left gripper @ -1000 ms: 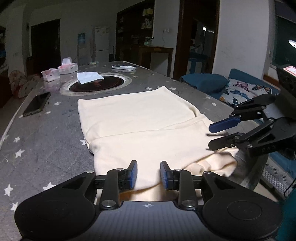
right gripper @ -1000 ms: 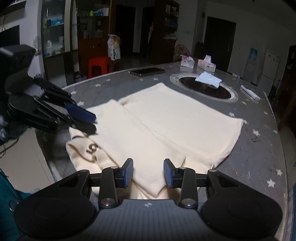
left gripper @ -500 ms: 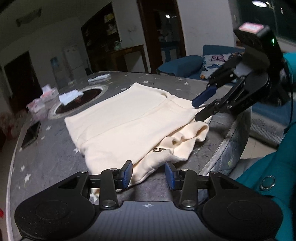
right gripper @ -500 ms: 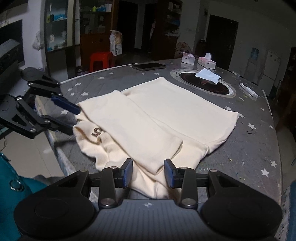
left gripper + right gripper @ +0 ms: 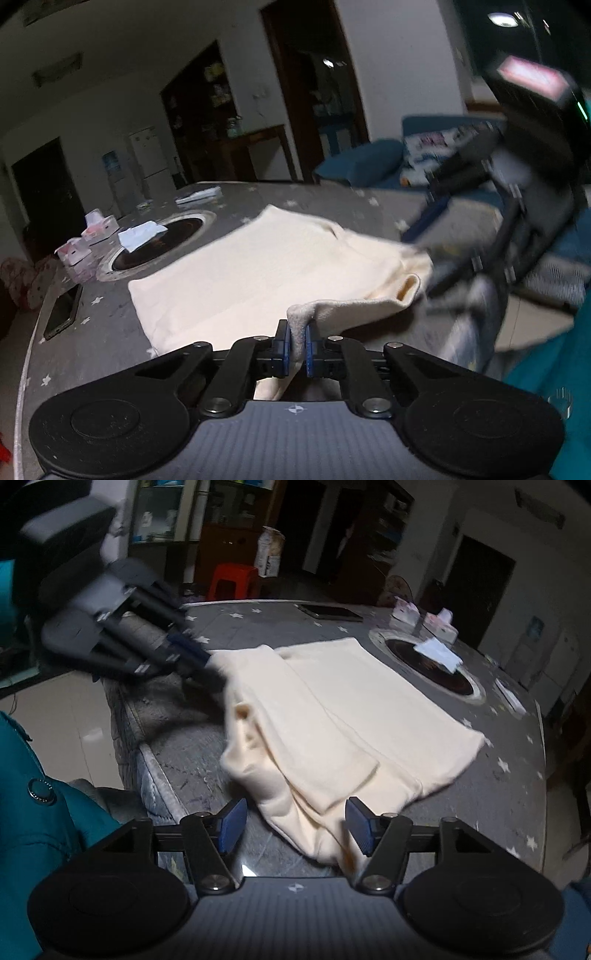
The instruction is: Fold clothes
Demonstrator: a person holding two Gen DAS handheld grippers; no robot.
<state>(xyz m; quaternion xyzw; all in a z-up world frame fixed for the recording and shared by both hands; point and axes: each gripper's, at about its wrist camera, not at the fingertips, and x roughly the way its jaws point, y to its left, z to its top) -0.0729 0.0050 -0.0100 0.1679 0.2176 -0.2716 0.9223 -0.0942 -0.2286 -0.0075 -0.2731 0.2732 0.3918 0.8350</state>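
Observation:
A cream garment (image 5: 266,266) lies folded flat on the grey star-patterned table (image 5: 92,332). My left gripper (image 5: 297,345) is closing, its blue pads pinching a raised fold of the garment's near edge. In the right wrist view it appears blurred at the cloth's far left corner (image 5: 216,670). My right gripper (image 5: 295,825) is opening. The garment's (image 5: 332,720) loose near edge hangs between its pads, which do not press on it. In the left wrist view the right gripper (image 5: 423,254) is a blur at the cloth's right corner.
A round dark hotplate (image 5: 159,247) with a white tissue (image 5: 142,236) sits mid-table, tissue boxes (image 5: 98,232) and a phone (image 5: 61,314) to its left. The table edge (image 5: 147,760) drops to tiled floor. A teal sleeve (image 5: 37,830) is close by, and a blue sofa (image 5: 362,162) stands behind.
The left jaws have come together on the garment's edge and lifted a fold. The right jaws have spread wider. Both wrists have rolled, and the cloth's near corners are ruffled.

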